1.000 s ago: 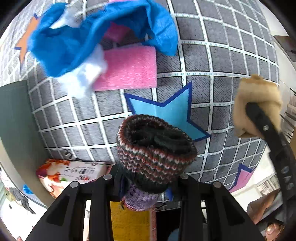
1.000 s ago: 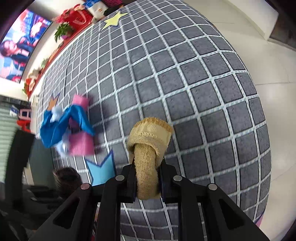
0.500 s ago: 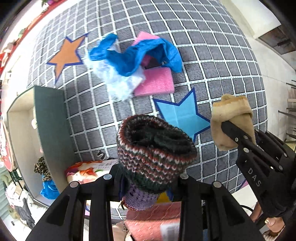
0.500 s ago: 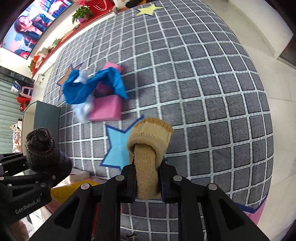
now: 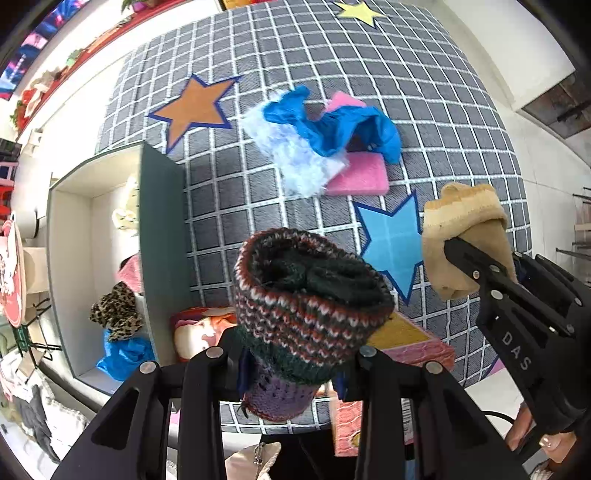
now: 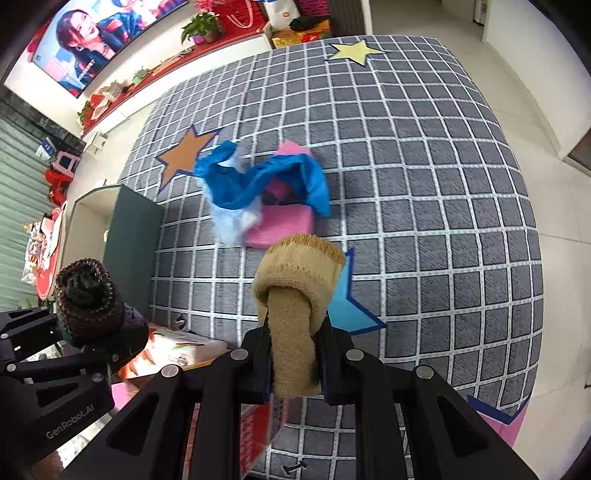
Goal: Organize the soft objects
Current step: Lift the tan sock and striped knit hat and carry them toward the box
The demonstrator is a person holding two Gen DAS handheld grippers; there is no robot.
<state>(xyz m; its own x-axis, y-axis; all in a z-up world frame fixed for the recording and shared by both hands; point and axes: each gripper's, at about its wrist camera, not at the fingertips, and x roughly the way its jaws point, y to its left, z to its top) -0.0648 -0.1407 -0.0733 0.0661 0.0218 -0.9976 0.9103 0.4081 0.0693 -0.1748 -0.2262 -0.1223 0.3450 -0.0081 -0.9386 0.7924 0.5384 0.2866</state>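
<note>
Both tongs loaded, lifted above the rug (image 6: 424,192).
Left tongs (image 5: 295,354) clamped on striped knit roll (image 5: 310,295), right tongs (image 6: 293,354) on tan sock roll (image 6: 295,291); likely headed for the bin (image 5: 162,236) at left.

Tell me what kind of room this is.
Probably a home living room or play area. A large wall screen hangs above a red shelf with potted plants, and a grey grid rug with coloured stars covers the tiled floor. An open storage box holds soft items.
</note>
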